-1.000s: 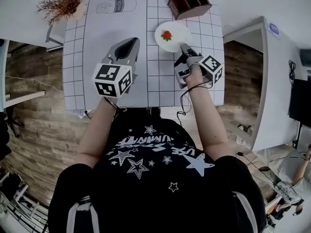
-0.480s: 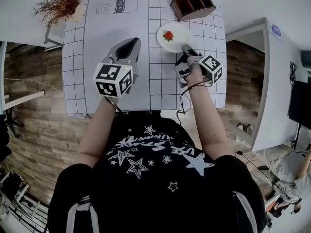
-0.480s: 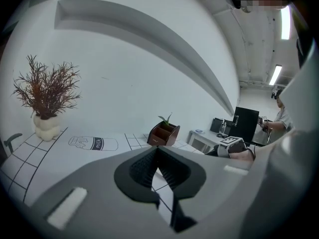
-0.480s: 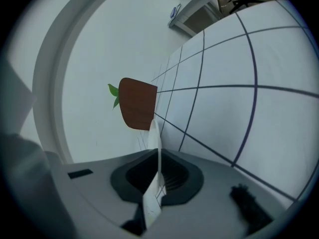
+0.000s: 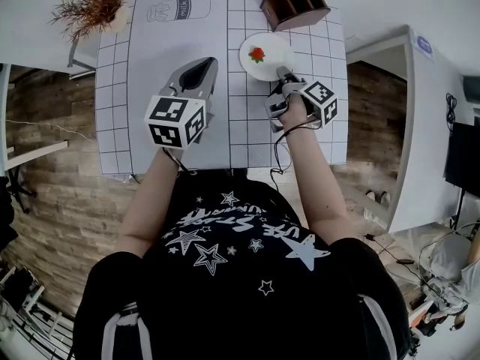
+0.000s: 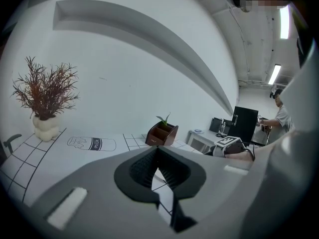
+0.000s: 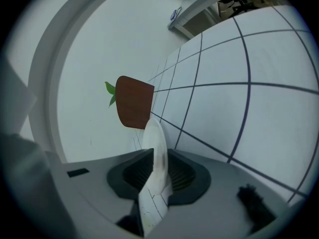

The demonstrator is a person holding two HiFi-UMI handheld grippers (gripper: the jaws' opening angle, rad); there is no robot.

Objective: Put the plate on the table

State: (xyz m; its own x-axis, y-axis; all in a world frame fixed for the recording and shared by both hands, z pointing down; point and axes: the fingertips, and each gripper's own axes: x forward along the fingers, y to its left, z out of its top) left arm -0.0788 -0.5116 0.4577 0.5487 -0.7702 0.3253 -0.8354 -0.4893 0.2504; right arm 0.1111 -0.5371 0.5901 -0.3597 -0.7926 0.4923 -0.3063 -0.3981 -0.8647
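Plate [image 5: 271, 62] is down on the gridded surface [image 5: 172, 43], and the grip is coming off!
It lies near the brown box [image 5: 294, 7]. The right gripper [image 5: 283, 73] has just been opening its fingers [image 7: 182, 176], with the plate's near rim between them and seemingly not pinched. The left gripper [image 5: 199, 70] hovers well apart from the plate, fingers [image 6: 142, 168] pressed together on nothing.
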